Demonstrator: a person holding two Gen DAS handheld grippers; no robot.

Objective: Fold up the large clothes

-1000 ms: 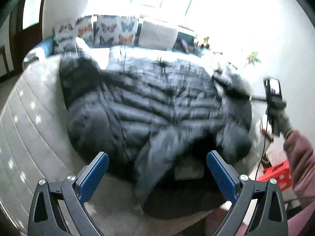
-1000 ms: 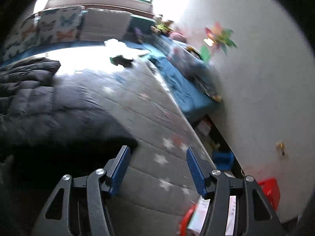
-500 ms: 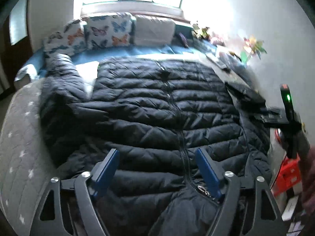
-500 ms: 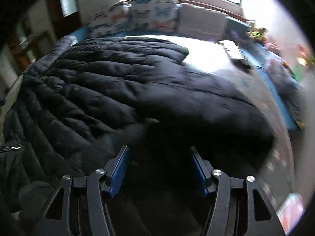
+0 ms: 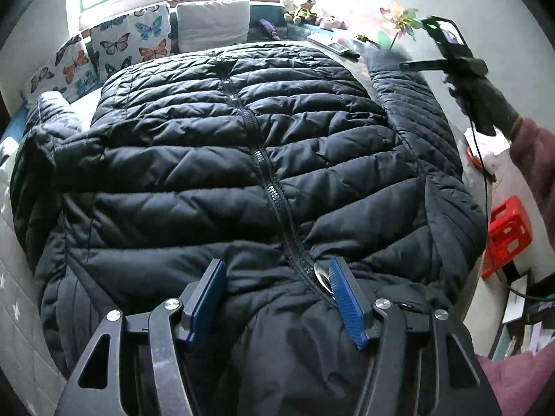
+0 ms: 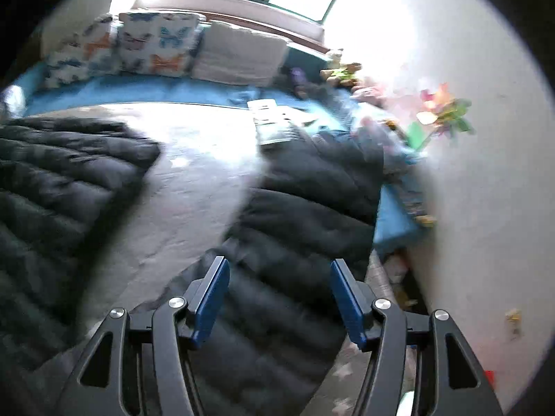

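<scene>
A black quilted puffer jacket (image 5: 208, 159) lies spread flat on the bed, its zipper (image 5: 267, 180) running up the middle. My left gripper (image 5: 277, 282) hovers low over the jacket's near end. Its jaws are closing with a bulge of fabric beside the zipper between the blue pads (image 5: 341, 294), which do not press on it. In the blurred right wrist view, my right gripper (image 6: 277, 286) stands open just above the jacket's right sleeve (image 6: 301, 222), gripping nothing. The jacket body (image 6: 52, 201) lies to its left. A gloved hand (image 5: 485, 104) holds that gripper at the far right.
The grey star-patterned bed cover (image 6: 194, 187) shows between body and sleeve. Butterfly pillows (image 5: 131, 45) and a white pillow (image 5: 213, 24) line the head of the bed. A paper pinwheel (image 5: 399, 22), a white wall and a red crate (image 5: 508, 232) flank the bed's right side.
My left gripper dropped closer to the jacket's near end and its jaws narrowed. The right wrist view swung from the jacket body to the right sleeve.
</scene>
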